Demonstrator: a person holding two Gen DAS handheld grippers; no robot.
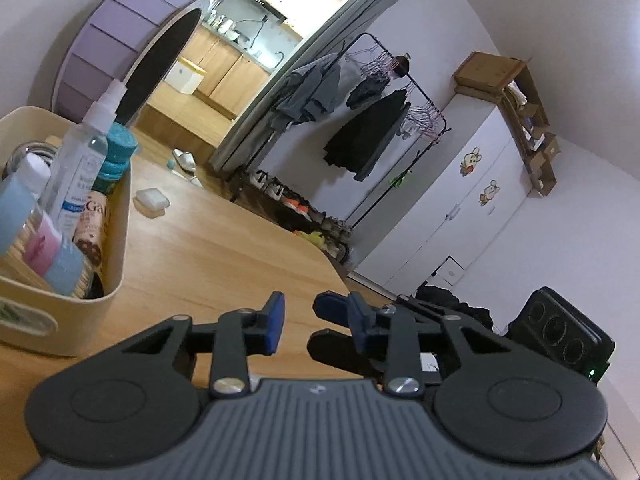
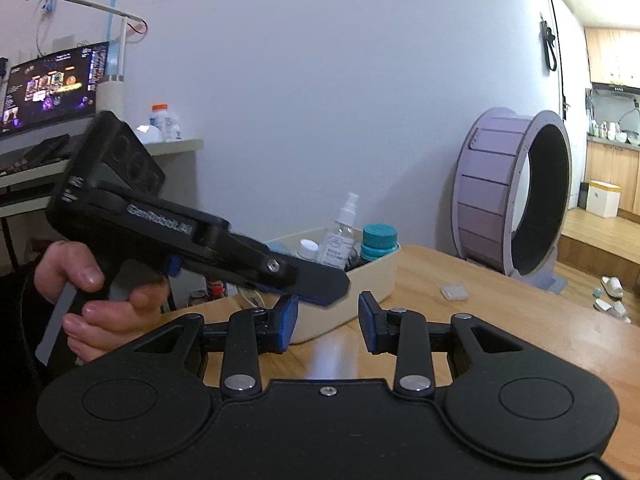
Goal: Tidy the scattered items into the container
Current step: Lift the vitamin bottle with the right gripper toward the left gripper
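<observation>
A light wooden table (image 1: pixel 224 264) stands in a white-walled room, with a purple running wheel (image 2: pixel 516 192) on its far side and a kitchen with wooden cabinets beyond. In the right wrist view the lettering "GenRobot.AI" reads along the side of the left gripper (image 2: pixel 320 292), which a hand (image 2: pixel 96 292) grasps by its handle. A lit monitor (image 2: pixel 52 86) sits on a desk at the left.

The cream container (image 1: pixel 120 224) sits on the table and is crowded: a clear spray bottle (image 1: pixel 82 168) with a white label whose print is too small to read, a teal-capped jar (image 1: pixel 116 156), a brown packet (image 1: pixel 94 228) showing the letters "Ga", a white-capped bottle (image 1: pixel 34 170), and pale blue and pink tubes (image 1: pixel 48 244). One small white case (image 1: pixel 152 200) lies on the table just outside the container, apart from it.

The left gripper (image 1: pixel 300 320) hovers over the table edge, its blue pads (image 1: pixel 276 320) standing apart with nothing between them. The right gripper (image 2: pixel 328 322) has a gap between its pads too, and it is empty.
</observation>
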